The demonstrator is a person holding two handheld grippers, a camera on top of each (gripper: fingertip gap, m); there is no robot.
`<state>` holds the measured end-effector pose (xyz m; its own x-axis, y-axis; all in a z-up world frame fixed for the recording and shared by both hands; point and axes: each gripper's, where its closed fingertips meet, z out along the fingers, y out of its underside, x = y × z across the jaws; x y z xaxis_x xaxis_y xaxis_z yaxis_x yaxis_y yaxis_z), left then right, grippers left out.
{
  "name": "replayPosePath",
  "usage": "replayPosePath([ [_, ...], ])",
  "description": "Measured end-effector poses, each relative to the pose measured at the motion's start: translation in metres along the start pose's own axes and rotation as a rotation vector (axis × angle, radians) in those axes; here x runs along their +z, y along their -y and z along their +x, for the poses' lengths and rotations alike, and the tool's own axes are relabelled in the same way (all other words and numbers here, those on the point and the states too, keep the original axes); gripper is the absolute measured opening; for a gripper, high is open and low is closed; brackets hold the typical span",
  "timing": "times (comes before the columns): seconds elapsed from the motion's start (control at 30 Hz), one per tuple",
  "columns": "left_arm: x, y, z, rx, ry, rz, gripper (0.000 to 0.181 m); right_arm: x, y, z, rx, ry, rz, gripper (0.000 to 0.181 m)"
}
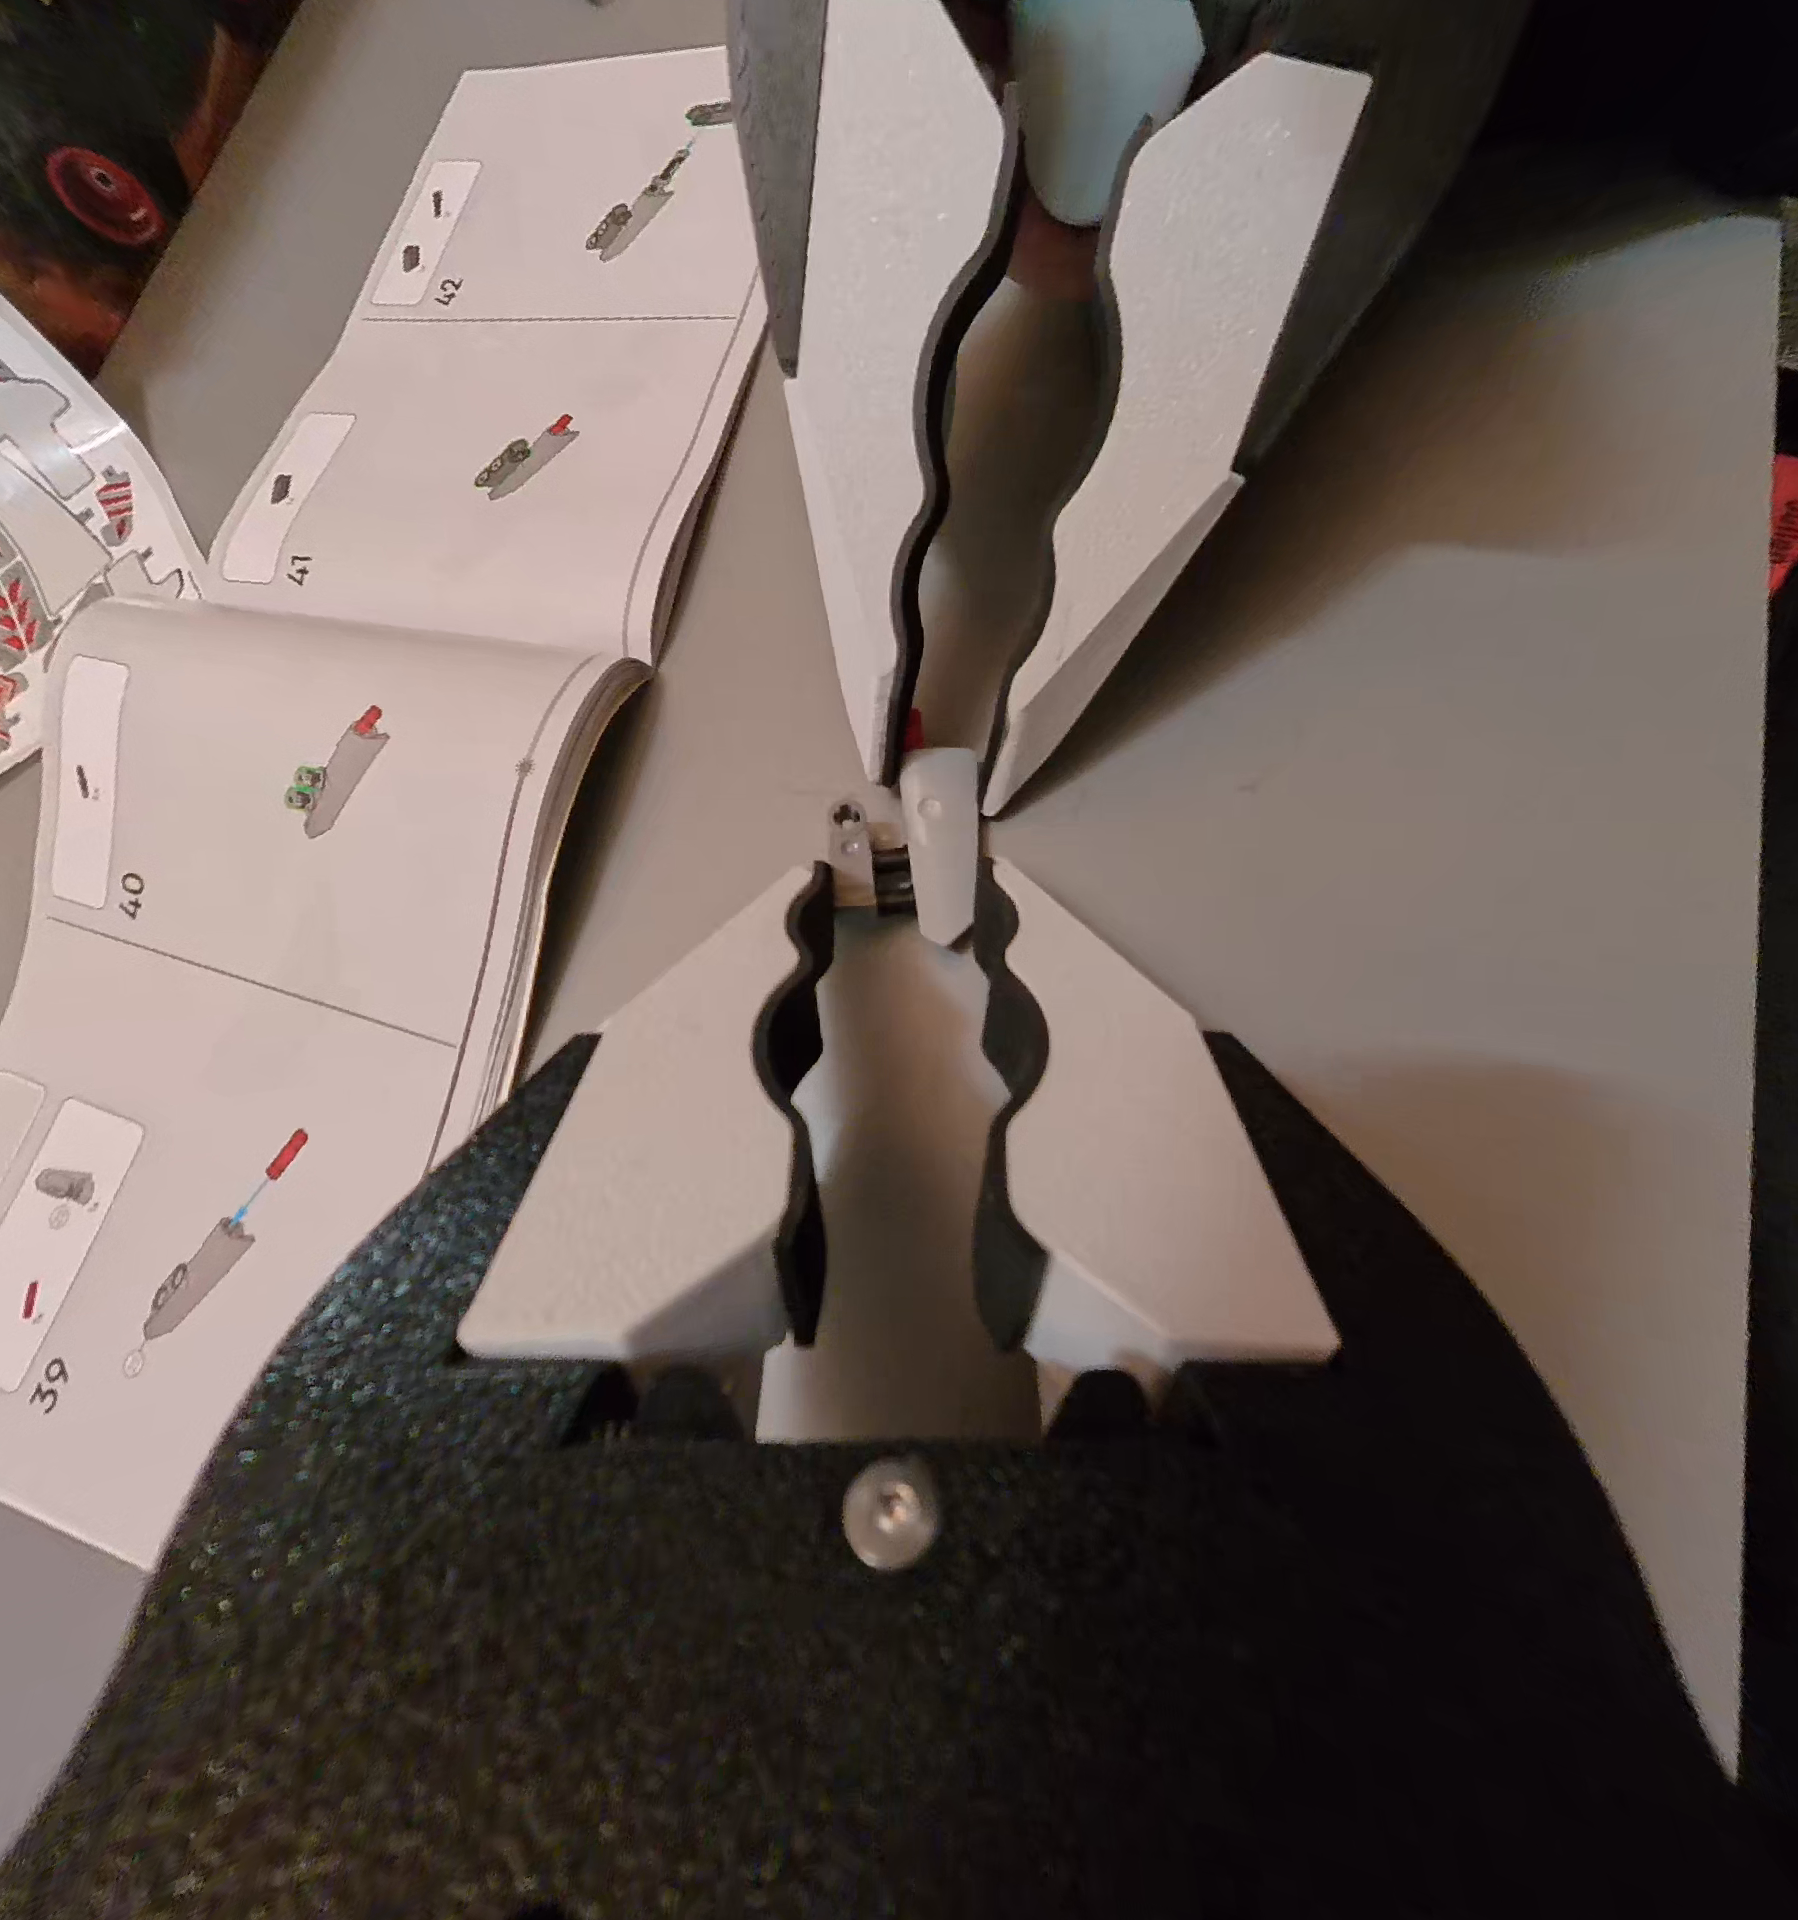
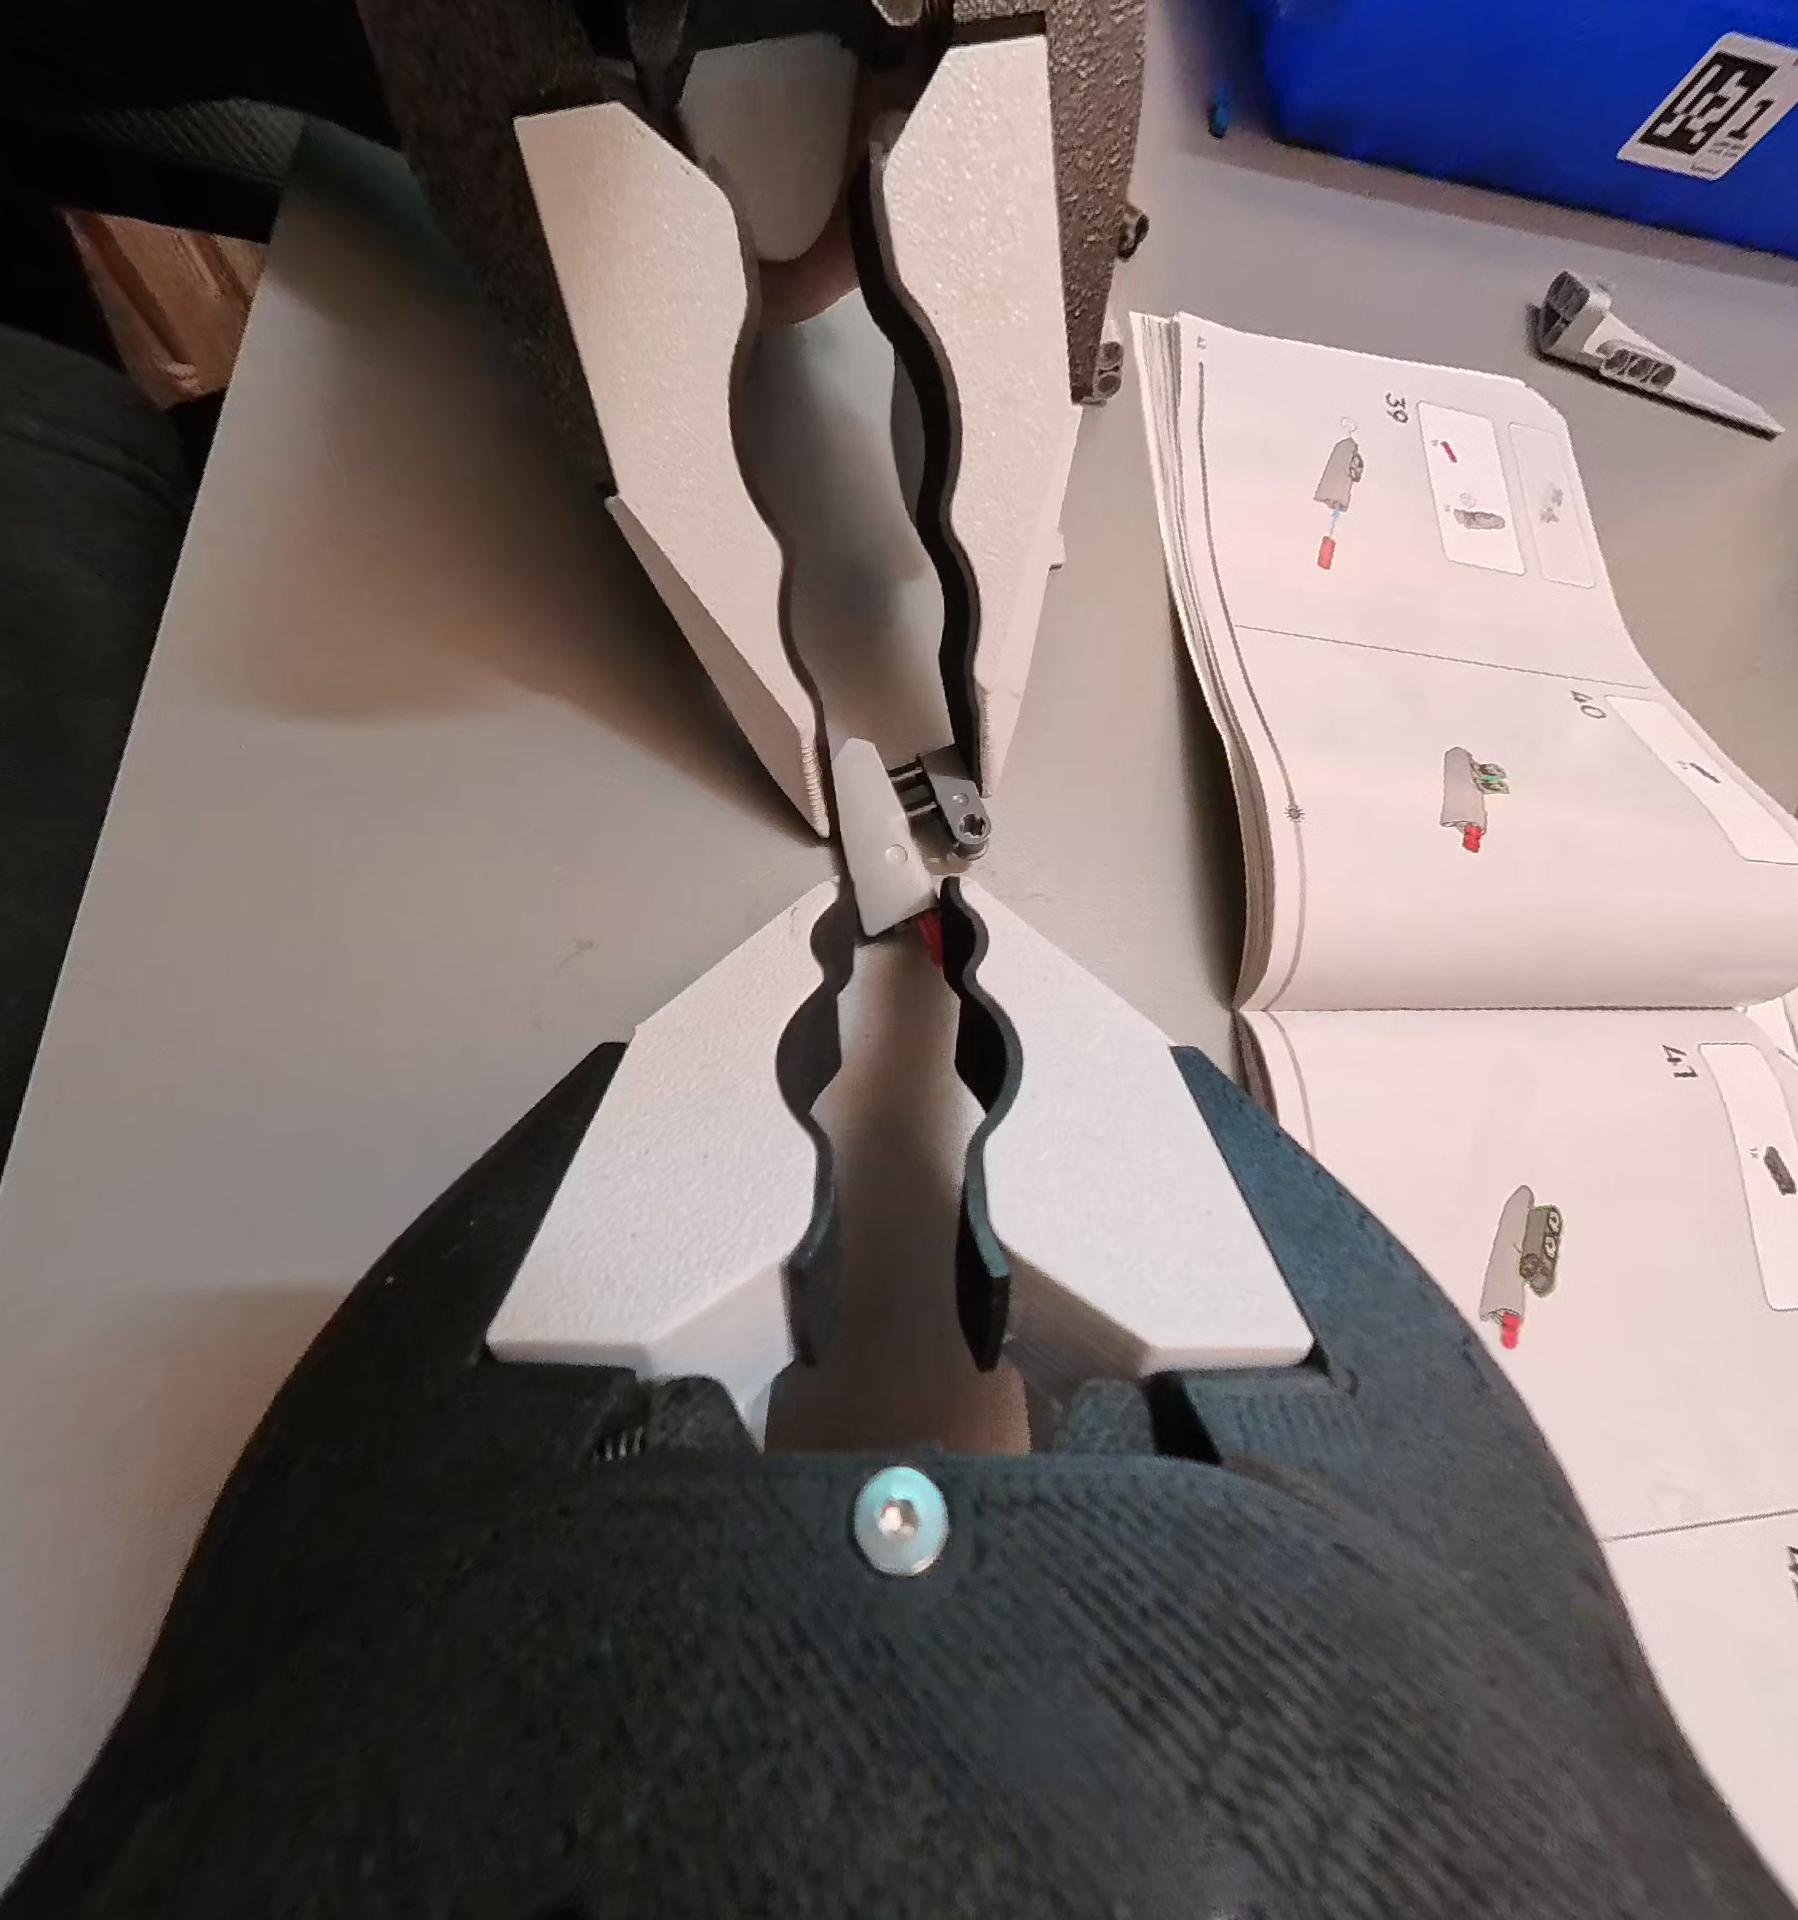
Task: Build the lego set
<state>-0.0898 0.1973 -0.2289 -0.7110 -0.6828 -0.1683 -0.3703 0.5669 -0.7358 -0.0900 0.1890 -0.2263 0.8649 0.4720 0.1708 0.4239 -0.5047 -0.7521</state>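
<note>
Tools meet tip to tip: left tool (image 1: 910,883) and right tool (image 2: 900,914) both clamp white lego piece (image 1: 939,831).

Warm, fairly dim indoor light falls on the table (image 1: 1394,727), leaving soft fan-shaped shadows beside the fingers. Both views bend strongly at the edges, wide-angle fashion. The near black housing looks grainy and blurred; the far corners sink into darkness.
</note>
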Motion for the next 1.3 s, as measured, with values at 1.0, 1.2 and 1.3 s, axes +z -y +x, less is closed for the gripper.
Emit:
replayPosePath([
  [1.0,0.001,0.0,0.001,0.006,-0.099,0.012,0.025,0.008,0.008,0.001,-0.141,0.174,0.046,0.026],
  [1.2,0.002,-0.001,0.002,-0.059,-0.158,0.001,0.025,0.001,0.003,0.003,-0.134,0.102,0.045,0.027],
  [1.3,0.002,-0.001,0.002,-0.067,-0.166,0.001,0.025,-0.001,0.0,0.0,-0.102,0.112,0.031,0.018],
])
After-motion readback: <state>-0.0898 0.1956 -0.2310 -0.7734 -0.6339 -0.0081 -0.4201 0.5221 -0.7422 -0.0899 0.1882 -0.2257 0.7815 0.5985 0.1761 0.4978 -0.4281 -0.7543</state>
